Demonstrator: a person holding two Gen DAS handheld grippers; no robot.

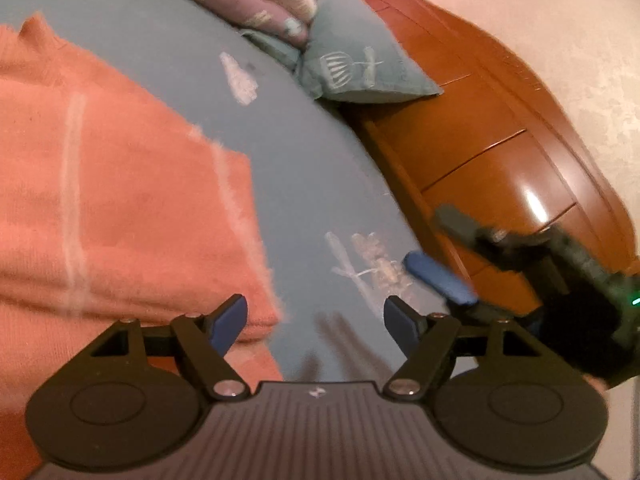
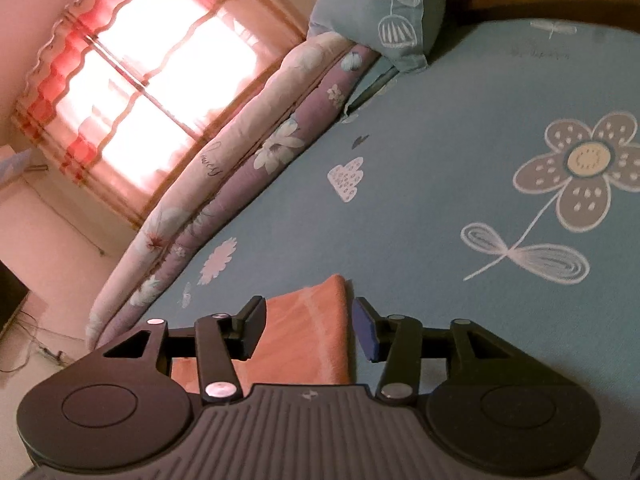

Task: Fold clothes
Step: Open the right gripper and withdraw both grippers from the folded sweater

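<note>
An orange garment with pale stripes (image 1: pixel 100 184) lies folded on the blue patterned bedsheet (image 1: pixel 312 168), filling the left of the left wrist view. My left gripper (image 1: pixel 316 320) is open and empty, just right of the garment's folded edge and above the sheet. My right gripper (image 1: pixel 448 256) shows in the left wrist view at the right, blurred, over the bed's edge. In the right wrist view my right gripper (image 2: pixel 310 330) is open, with an end of the orange garment (image 2: pixel 308 332) lying between and below the jaws, not gripped.
A teal pillow (image 1: pixel 352 60) and a rolled floral quilt (image 2: pixel 224 184) lie at the head of the bed. A glossy wooden bed frame (image 1: pixel 500 152) borders the sheet at right. A bright window with a red-trimmed curtain (image 2: pixel 140 92) stands beyond the quilt.
</note>
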